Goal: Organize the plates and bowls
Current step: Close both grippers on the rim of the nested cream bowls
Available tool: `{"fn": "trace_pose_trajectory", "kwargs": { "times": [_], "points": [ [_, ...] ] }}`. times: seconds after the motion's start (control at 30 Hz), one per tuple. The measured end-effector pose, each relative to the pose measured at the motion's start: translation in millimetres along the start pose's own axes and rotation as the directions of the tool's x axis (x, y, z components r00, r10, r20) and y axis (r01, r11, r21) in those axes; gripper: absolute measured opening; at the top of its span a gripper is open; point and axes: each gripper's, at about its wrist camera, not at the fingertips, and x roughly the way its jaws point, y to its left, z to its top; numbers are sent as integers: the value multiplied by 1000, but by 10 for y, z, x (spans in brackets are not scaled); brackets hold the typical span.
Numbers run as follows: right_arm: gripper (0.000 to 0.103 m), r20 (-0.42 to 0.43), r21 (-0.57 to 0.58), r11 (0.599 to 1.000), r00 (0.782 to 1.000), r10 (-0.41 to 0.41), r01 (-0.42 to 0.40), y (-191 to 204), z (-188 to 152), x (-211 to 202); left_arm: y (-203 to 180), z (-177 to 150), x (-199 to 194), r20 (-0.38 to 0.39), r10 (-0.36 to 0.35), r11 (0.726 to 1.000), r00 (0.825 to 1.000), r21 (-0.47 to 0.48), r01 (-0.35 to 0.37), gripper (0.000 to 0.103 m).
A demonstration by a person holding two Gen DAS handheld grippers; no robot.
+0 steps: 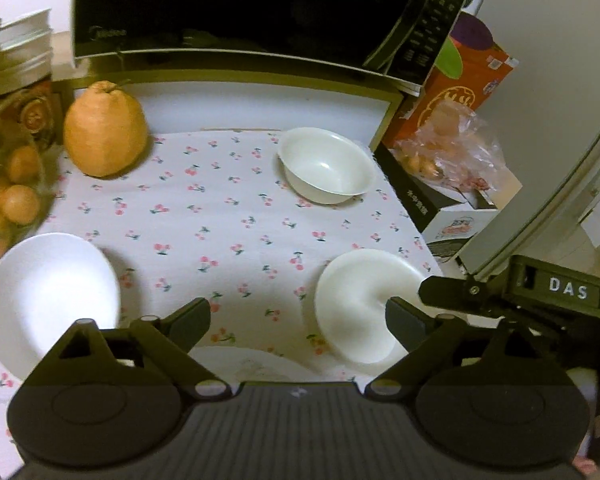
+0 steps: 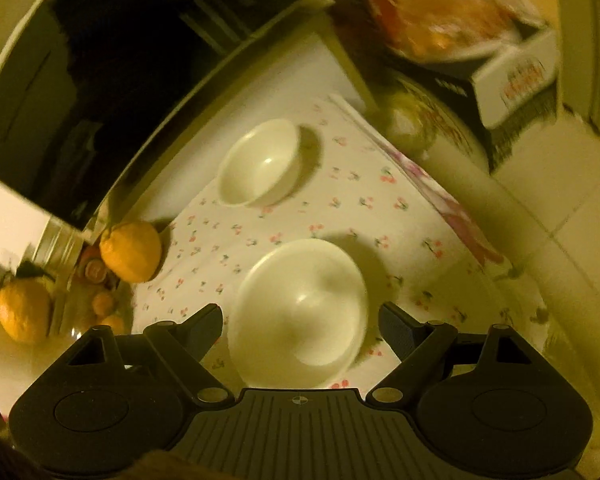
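Both grippers, left and right, jaws apart, empty. Glossy white round bowl near cherry-print cloth far edge; dimpled citrus at far-left corner.

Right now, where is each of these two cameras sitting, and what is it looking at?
Left wrist view: sits on the left claw, looking down at the cherry-print tablecloth; its open fingers and the right claw's tip show.
Right wrist view: sits on the right claw, tilted, over the near bowl; only its open fingers show.
Shared: near bowl, far bowl, large citrus fruit, microwave.
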Motion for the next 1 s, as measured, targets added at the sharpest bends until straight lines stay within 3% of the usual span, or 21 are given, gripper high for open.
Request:
{"fn": "trace_pose_trajectory", "kwargs": {
  "times": [0.37,0.7,1.0],
  "points": [
    [85,9,115,993,1000,0,-1,-289,19,41,-89,28,199,-42,-26,999,999,-26,25,56],
    [60,-1,120,993,1000,10,-10,-282,5,73,-111,2,303,-47,-49,998,998,-46,47,38],
    [27,-10,116,993,1000,6,-5,-295,-11,111,-104,-12,371,-50,-61,995,997,-76,57,24]
  ]
}}
